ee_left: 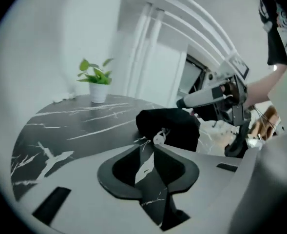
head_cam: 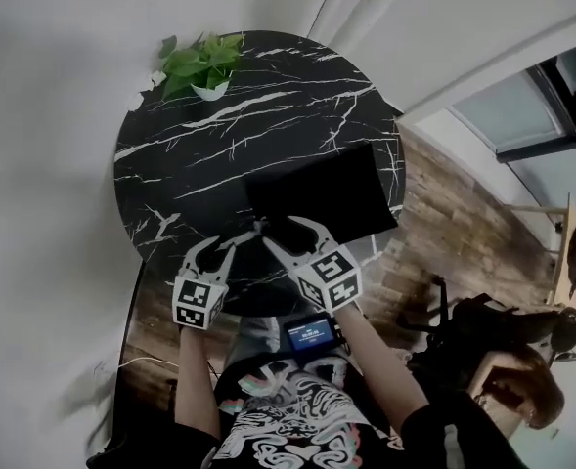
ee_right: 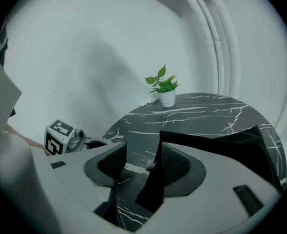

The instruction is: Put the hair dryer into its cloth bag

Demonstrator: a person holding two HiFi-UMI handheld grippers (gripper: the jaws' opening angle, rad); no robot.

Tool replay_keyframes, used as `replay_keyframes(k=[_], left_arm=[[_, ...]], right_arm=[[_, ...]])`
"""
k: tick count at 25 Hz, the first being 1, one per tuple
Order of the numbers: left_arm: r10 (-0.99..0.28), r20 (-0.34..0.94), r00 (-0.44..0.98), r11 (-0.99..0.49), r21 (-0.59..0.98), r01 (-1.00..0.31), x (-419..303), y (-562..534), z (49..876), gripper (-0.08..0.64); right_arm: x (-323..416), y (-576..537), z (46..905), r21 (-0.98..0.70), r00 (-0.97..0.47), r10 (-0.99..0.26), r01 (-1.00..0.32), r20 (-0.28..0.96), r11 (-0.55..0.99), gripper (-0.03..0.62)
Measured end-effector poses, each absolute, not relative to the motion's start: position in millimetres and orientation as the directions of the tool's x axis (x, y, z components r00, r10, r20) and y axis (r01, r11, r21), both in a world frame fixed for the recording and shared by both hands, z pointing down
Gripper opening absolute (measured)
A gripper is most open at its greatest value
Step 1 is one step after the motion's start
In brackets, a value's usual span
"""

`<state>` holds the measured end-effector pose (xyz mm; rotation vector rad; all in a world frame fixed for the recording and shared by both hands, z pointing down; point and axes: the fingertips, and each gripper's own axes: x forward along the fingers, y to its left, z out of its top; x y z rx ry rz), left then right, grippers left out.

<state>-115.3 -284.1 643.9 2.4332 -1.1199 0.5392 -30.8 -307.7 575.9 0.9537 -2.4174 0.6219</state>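
I look down from the head view on a round black marble table (head_cam: pixel 170 164) with a small potted plant (head_cam: pixel 201 64) at its far edge. A flat black cloth bag (head_cam: pixel 322 193) lies on the near right part of the table. The left gripper (head_cam: pixel 231 242) and right gripper (head_cam: pixel 280 231) meet at the bag's near left corner.

My left gripper view shows what the head view does not. The bag looks bulky from this side, and a small white cord toggle (ee_left: pixel 159 138) sits at its near end, just beyond the jaws. These jaws are spread, with only tabletop between them.

My right gripper view shows its jaws spread too. The bag's edge hangs between them, lying against the right-hand jaw, with the toggle in the gap. I cannot tell whether the hair dryer is inside the bag.
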Motion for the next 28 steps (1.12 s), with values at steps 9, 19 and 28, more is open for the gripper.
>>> replay_keyframes(k=[9, 19, 28], left_arm=[[-0.858, 0.322, 0.400, -0.373, 0.144, -0.917, -111, -225, 535, 0.014], [-0.913, 0.235, 0.333, -0.343, -0.003, -0.939, -19, -92, 447, 0.014], [-0.961, 0.200, 0.192, -0.208, -0.064, -0.976, -21, -37, 415, 0.014]], right_arm=[[50, -222, 502, -0.266, -0.640, -0.688, -0.769, 0.343, 0.582, 0.029], [140, -90, 453, -0.126, -0.551, -0.775, -0.832, 0.310, 0.541, 0.025], [164, -42, 411, -0.047, -0.547, -0.807, -0.833, 0.222, 0.551, 0.021]])
